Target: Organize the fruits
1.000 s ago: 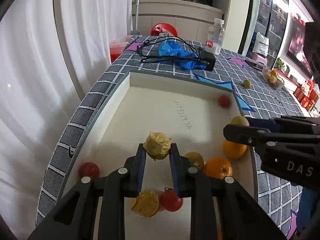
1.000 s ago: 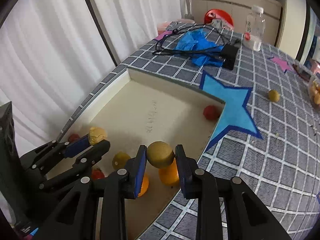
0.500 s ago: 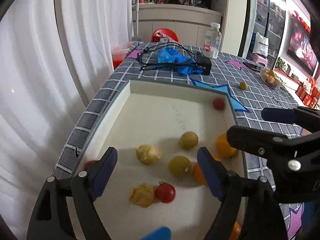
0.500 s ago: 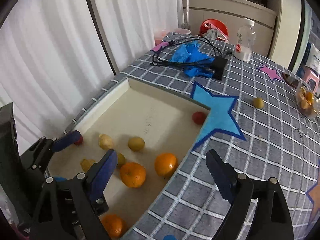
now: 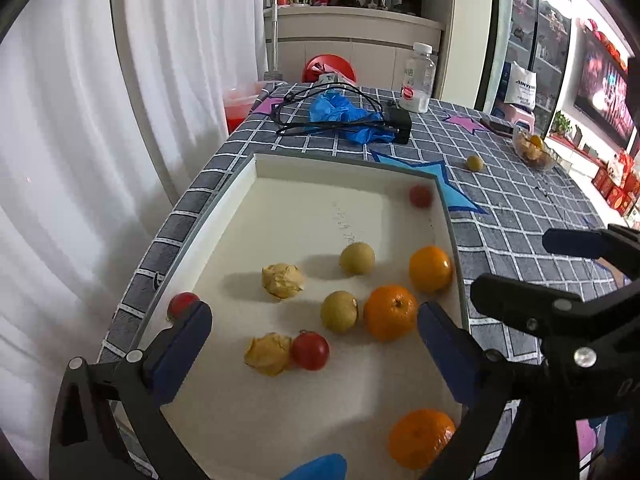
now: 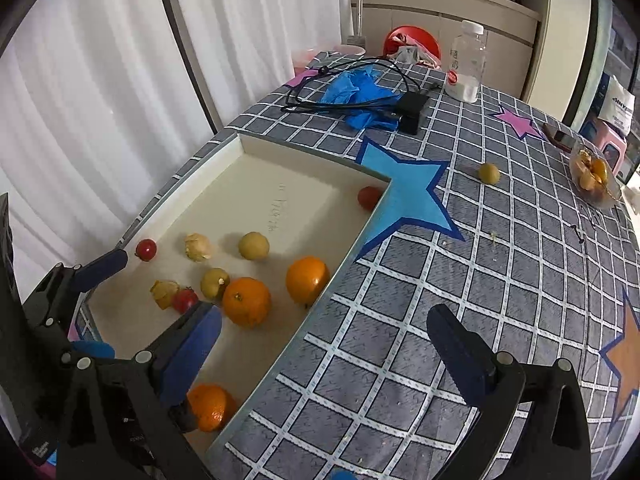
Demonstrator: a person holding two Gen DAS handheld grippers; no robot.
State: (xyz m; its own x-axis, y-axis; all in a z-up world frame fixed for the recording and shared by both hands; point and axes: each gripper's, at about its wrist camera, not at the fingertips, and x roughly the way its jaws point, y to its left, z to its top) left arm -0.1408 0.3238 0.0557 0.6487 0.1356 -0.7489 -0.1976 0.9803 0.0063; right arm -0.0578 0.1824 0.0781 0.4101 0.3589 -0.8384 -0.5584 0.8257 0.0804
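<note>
Now that both pairs of jaws have just been opening, I log both as spread wide with nothing between the pads. A second ago the left gripper point(image 5: 314, 344) pinched a papery husked fruit and the right gripper point(image 6: 324, 336) pinched a small yellow-green round fruit; both fruits are released.

Left side: ahead of the spread fingers, the husked fruit point(image 5: 282, 280) lies free on the floor of the tray point(image 5: 344, 162). A second husked fruit point(image 5: 269, 353) sits nearer, between the fingertips in the view but below them, touching a cherry tomato point(image 5: 311, 350). Another tomato point(image 5: 182, 304) shows just beyond the left pad point(image 5: 180, 350).

Right side: the released yellow-green fruit point(image 6: 253, 245) rests in the tray ahead and to the left of the fingers, well apart from them, with a similar fruit point(image 6: 215, 283) nearer. Two oranges point(image 6: 246, 301) point(image 6: 307, 279) lie beyond the left finger point(image 6: 188, 354); a third orange point(image 6: 210, 407) is partly hidden behind it. The jaws straddle the tray's near wall.

Judgement: this drop is done and both hands are free for the next pick. Still outside the tray, far ahead on the checked tablecloth point(image 6: 440, 320), sits one loose yellow-green fruit point(image 6: 489, 173), and further off a small clear bowl of fruit point(image 6: 596, 178). I judge these the likely remaining items.
</note>
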